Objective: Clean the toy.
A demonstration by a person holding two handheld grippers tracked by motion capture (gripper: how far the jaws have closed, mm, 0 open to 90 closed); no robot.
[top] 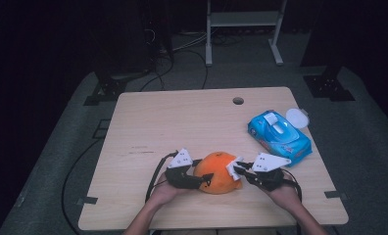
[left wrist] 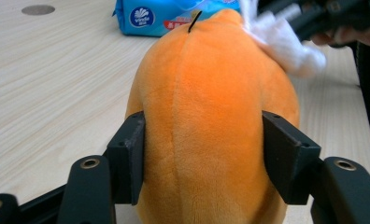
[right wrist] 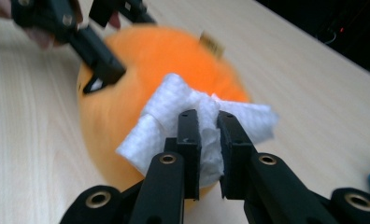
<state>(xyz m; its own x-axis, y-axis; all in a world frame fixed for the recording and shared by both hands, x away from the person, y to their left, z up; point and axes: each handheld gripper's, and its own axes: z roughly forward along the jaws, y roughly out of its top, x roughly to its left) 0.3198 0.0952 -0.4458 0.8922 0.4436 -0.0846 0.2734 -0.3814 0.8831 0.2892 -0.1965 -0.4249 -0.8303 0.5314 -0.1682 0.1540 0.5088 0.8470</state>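
Observation:
A round orange plush toy (top: 219, 172) lies near the front edge of the wooden table (top: 182, 117). My left gripper (top: 203, 170) comes at it from the left. In the left gripper view its two pads press into the plush toy (left wrist: 206, 116) from either side, so that gripper (left wrist: 204, 158) is shut on it. My right gripper (top: 237, 170) is at the toy's right side, shut on a crumpled white wipe (right wrist: 174, 100). In the right gripper view the right gripper (right wrist: 209, 121) holds the wipe against the toy's (right wrist: 141, 60) upper surface. The wipe (left wrist: 286, 42) rests on the toy's far top.
A blue pack of wet wipes (top: 279, 132) lies at the table's right, with a round white lid (top: 298, 117) just behind it. A cable hole (top: 238, 101) sits near the far edge. Dark floor, cables and a metal stand lie beyond the table.

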